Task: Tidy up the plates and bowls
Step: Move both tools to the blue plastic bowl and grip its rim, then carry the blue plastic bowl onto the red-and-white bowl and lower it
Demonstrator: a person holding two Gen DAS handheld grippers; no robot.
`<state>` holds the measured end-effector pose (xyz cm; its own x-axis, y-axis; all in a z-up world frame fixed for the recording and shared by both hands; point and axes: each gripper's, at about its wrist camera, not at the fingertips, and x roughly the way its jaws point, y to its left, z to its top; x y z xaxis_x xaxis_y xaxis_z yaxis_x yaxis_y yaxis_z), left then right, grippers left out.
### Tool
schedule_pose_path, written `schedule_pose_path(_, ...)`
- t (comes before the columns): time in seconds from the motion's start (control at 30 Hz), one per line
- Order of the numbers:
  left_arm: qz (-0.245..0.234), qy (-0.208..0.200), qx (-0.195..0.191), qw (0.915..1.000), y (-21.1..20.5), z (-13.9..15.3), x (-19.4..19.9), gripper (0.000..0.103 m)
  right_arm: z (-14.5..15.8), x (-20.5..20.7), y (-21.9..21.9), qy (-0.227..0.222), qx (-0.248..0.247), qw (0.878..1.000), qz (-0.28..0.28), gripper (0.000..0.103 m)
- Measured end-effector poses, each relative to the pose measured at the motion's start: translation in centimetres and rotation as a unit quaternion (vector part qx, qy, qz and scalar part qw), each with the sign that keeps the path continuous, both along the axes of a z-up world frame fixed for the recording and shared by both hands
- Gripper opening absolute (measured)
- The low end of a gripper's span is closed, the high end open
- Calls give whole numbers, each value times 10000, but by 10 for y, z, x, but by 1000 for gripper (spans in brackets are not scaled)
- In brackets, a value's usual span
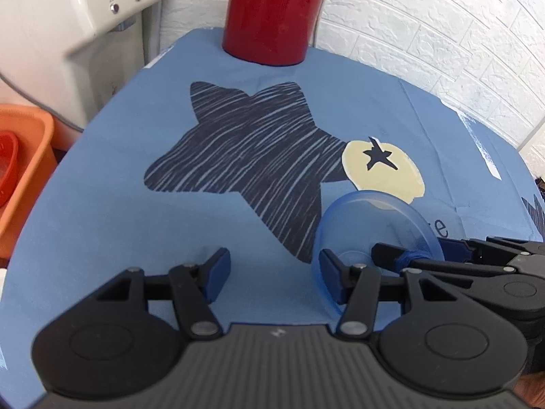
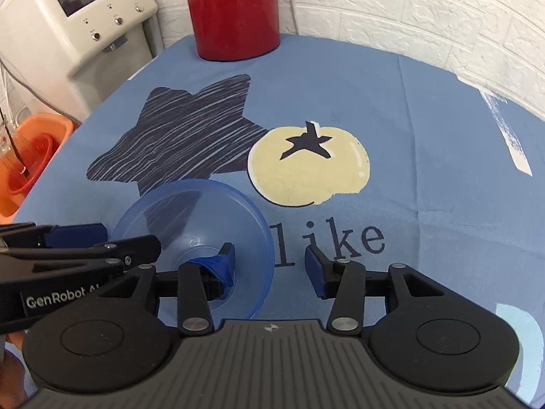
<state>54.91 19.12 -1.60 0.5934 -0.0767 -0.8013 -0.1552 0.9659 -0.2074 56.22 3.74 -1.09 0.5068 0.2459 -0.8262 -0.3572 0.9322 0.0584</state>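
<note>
A translucent blue bowl (image 1: 374,225) (image 2: 204,211) sits on the blue tablecloth beside the printed dark star. My right gripper (image 2: 269,266) is open and straddles the bowl's near-right wall. Its left finger (image 2: 221,266) is inside the bowl and its right finger is outside on the cloth. My left gripper (image 1: 274,272) is open and holds nothing; its right fingertip is at the bowl's left rim. In the left wrist view the right gripper (image 1: 419,248) comes in from the right. In the right wrist view the left gripper (image 2: 131,235) comes in from the left.
A tall red canister (image 1: 272,17) (image 2: 235,13) stands at the table's far edge against the white brick wall. A white machine (image 2: 78,24) stands off the far-left corner. An orange basin (image 1: 20,170) (image 2: 34,156) holding a red bowl sits left of the table.
</note>
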Motion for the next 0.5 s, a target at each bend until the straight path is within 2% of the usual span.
schedule_pose_path(0.1, -22, 11, 10, 10000, -1, 1, -1, 56, 2, -2, 2, 95, -124, 9998, -91, 30)
schedule_pose_path(0.17, -55, 17, 12, 10000, -2, 1, -2, 56, 3, -10, 0, -11, 5, 10000, -81, 25)
schedule_pose_path(0.2, -61, 28, 29, 10000, -2, 1, -3, 49, 3, -12, -2, -43, 192, 9998, 15, 20)
schedule_pose_path(0.23, -133, 58, 47, 9999, -4, 2, -3, 34, 2, -15, -4, 12, 420, 9991, 64, 17)
schedule_pose_path(0.27, -182, 68, 61, 9998, -6, 3, -3, 26, 1, -17, -5, 108, 638, 9979, 103, 11)
schedule_pose_path(0.3, -257, 122, -95, 9996, -5, 3, -5, 6, 0, -20, -6, 175, 814, 9964, 137, 7)
schedule_pose_path(0.33, -283, 188, -359, 9988, -4, 4, -7, 4, -1, -25, -4, 178, 801, 9965, 132, 7)
schedule_pose_path(0.43, -315, 116, -286, 9990, -7, 13, -23, 3, 6, -44, -7, 120, 792, 9965, 247, 7)
schedule_pose_path(0.5, -384, 168, -432, 9982, -9, 20, -35, 3, 15, -57, -14, 58, 772, 9966, 276, 7)
